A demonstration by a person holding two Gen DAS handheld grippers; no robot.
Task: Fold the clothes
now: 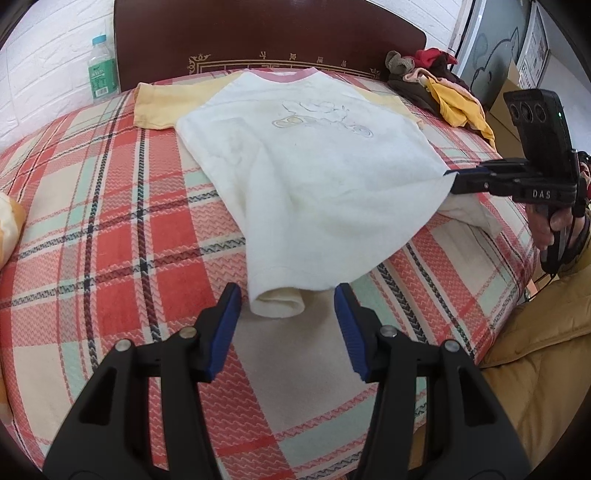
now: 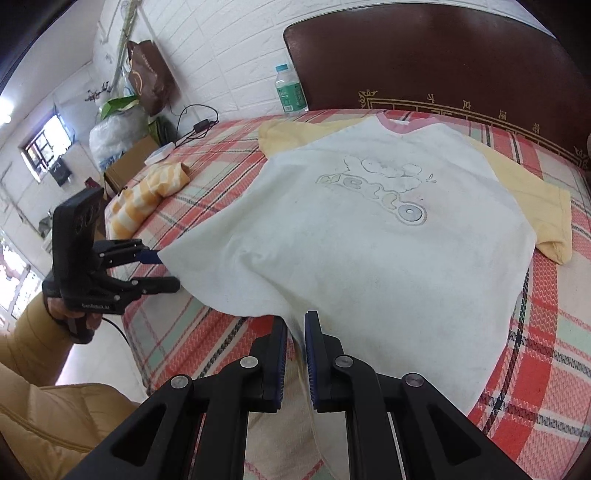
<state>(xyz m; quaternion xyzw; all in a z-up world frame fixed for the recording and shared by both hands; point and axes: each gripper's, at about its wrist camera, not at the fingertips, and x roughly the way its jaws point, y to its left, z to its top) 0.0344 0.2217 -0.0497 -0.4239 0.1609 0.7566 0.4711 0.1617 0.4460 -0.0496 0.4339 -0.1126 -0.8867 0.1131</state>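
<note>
Plaid bedspread (image 1: 110, 206) in red, cream and mint, woven with a fine zigzag texture, covers the bed under everything you're working on, and a dark glossy headboard (image 1: 266, 33) with a gold fret border stands at its far edge. Spread on it lies your T-shirt (image 1: 306, 155), a soft, slightly fuzzy white body with pale yellow raglan sleeves, a pink ribbed collar towards the headboard, and a faded outline print reading "Hello" across the chest. Its near hem is off the bed at both corners, so the lower cloth sags in a shallow curve between them.

Your padded tan jacket sleeve (image 2: 44, 413) fills the lower corner of the right wrist view. A heap of crumpled clothes (image 1: 436, 81), brown, red and mustard, sits at the bed's far right corner, and a folded yellow-and-white striped garment (image 2: 147, 199) lies well apart on the left side.

Your left hand-held gripper (image 1: 286, 314) is spread wide, its ridged blue pads either side of a rolled hem corner of the shirt without pinching it. Your right hand-held gripper (image 2: 294, 354) is narrowed almost fully, clamping the other hem corner between its pads.

A clear plastic water bottle (image 1: 101, 66) with a green label stands upright beside the headboard.
</note>
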